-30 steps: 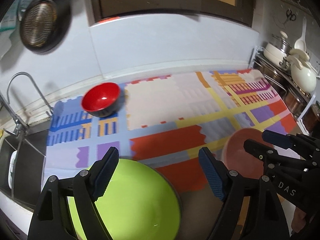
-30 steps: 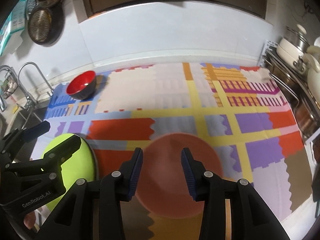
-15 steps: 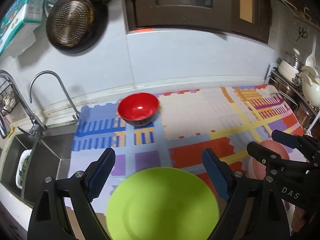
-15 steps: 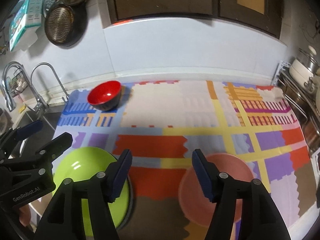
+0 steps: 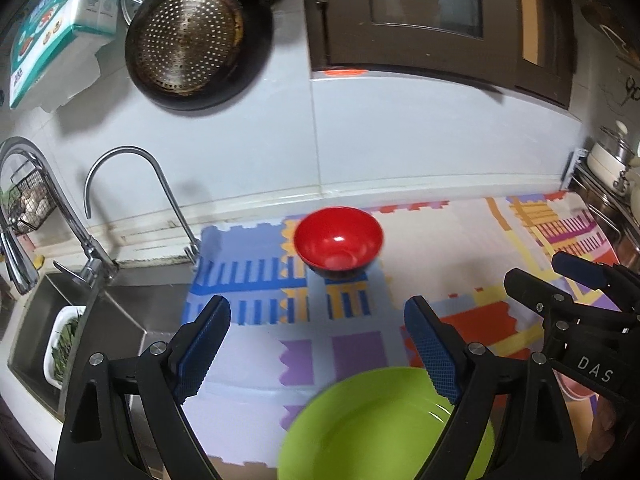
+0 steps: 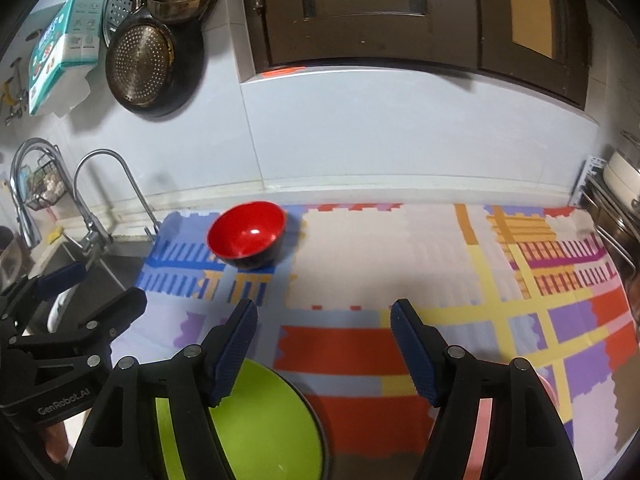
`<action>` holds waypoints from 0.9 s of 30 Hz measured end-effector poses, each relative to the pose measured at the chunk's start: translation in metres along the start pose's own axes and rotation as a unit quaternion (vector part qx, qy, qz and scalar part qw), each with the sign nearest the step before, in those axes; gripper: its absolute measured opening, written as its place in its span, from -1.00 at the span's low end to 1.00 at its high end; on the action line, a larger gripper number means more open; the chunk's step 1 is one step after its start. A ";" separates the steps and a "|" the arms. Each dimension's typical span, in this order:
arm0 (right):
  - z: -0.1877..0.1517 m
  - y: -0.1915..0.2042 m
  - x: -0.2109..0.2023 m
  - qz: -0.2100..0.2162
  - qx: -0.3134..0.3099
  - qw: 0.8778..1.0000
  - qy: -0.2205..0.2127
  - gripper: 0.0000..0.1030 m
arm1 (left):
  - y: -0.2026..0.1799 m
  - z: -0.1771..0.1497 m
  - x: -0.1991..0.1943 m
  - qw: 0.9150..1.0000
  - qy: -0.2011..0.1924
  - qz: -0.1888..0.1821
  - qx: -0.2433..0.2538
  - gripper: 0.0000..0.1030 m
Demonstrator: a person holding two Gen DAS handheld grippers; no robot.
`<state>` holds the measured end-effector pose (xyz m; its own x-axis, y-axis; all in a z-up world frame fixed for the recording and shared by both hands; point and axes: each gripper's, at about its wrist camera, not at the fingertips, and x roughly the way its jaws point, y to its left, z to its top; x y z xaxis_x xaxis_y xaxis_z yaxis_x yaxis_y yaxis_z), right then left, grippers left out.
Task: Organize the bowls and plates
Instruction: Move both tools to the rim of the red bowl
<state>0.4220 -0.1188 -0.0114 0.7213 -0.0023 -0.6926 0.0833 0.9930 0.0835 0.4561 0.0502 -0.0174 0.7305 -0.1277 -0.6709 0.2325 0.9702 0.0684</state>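
Left gripper (image 5: pixel 316 346): black angular frame, silver screw heads, blue cross-hatched pads (image 5: pixel 200 354), white "GenRobot.AI" lettering. Right gripper (image 6: pixel 323 354): same black frame, screws, blue pads; white "DAS" marking.

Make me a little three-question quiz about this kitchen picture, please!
1. True or false: the red bowl sits inside the green plate.
2. What hangs on the wall above the tap? A) a dark round pan B) a clock C) a towel
3. Fill in: the left gripper holds ____ between its jaws.

Key:
1. False; the bowl stands apart, farther back on the colourful mat.
2. A, the pan.
3. Nothing; it is open, and the right gripper is opening with nothing between its jaws too.
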 end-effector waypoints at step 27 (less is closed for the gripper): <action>0.070 0.048 0.106 -0.012 0.004 1.000 0.004 0.36 | 0.053 0.046 0.124 0.999 0.029 0.007 0.013 0.73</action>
<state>0.5502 -0.0798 -0.0305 0.7134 -0.0241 -0.7003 0.1049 0.9918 0.0727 0.5885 0.0759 -0.0627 0.6953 -0.1020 -0.7114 0.2402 0.9659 0.0963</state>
